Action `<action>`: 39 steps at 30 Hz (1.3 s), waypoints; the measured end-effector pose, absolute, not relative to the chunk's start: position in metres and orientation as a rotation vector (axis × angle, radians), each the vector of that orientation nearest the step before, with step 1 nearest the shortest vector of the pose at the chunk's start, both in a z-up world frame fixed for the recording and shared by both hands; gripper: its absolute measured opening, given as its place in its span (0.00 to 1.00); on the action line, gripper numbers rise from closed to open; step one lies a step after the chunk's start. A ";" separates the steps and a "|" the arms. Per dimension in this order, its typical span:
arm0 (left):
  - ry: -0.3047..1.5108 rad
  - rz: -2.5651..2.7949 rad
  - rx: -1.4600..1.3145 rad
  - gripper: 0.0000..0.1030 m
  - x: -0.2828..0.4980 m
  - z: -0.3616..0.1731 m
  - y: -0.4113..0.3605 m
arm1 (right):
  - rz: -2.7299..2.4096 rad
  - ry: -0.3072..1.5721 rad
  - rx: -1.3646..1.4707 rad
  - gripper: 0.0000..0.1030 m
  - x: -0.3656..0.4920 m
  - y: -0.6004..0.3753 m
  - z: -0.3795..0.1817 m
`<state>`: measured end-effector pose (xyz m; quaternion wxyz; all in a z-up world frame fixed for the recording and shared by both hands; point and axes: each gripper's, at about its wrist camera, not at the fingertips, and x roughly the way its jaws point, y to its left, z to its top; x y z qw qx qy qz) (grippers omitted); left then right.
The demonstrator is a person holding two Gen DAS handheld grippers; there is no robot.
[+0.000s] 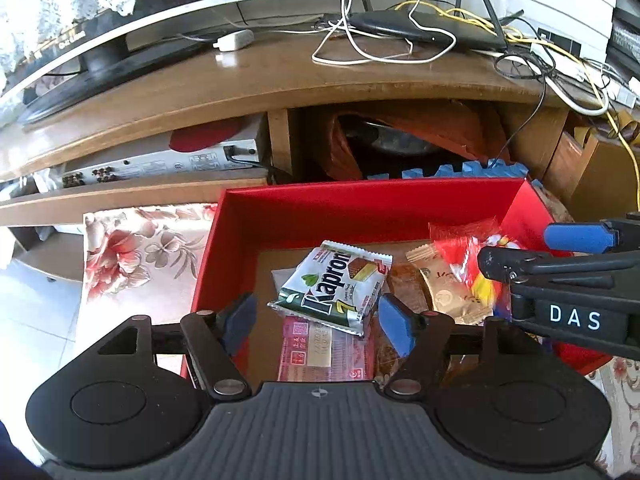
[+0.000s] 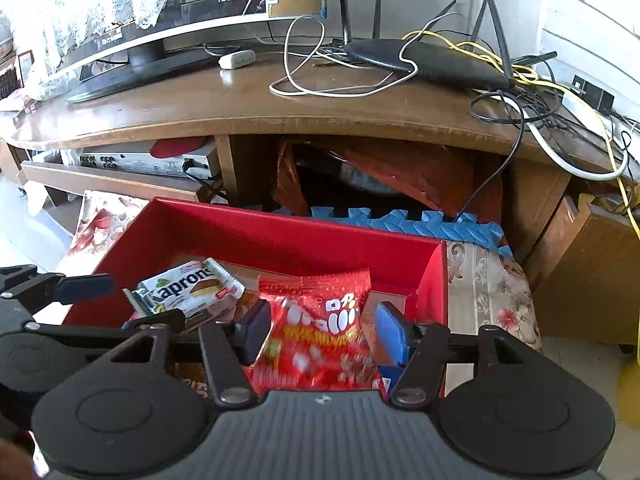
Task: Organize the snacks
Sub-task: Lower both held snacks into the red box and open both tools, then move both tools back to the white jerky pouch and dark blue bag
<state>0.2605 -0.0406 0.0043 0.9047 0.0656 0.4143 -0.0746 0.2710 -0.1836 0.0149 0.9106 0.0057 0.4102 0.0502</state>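
Note:
A red box (image 1: 360, 208) (image 2: 280, 236) holds several snack packets. A green-and-white Kapron wafer packet (image 1: 332, 286) (image 2: 188, 290) lies on top of a pink packet (image 1: 320, 354) and brown packets (image 1: 444, 286). My left gripper (image 1: 318, 320) is open just above the wafer packet, a finger on each side. My right gripper (image 2: 324, 330) is open over the box's right end, with a red snack bag (image 2: 316, 336) (image 1: 468, 256) lying between its fingers. The right gripper shows at the right of the left wrist view (image 1: 560, 256).
The box sits on a floral cloth (image 1: 140, 248) (image 2: 492, 284) in front of a wooden TV stand (image 1: 260, 76) (image 2: 280, 108). On it are a monitor (image 2: 132, 40), a router (image 2: 424, 60) and loose cables (image 1: 380, 44). Blue foam mat (image 2: 400, 222) lies behind the box.

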 end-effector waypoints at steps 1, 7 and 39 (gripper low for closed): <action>0.854 -0.157 0.130 0.73 0.260 0.006 -0.039 | 0.103 0.844 0.014 0.57 0.270 -0.184 0.016; 0.848 -0.158 0.103 0.75 0.252 0.016 -0.034 | 0.109 0.821 0.019 0.58 0.260 -0.184 0.026; 0.945 -0.255 0.109 0.80 0.165 0.007 0.013 | 0.396 1.123 -0.155 0.66 0.129 -0.117 -0.038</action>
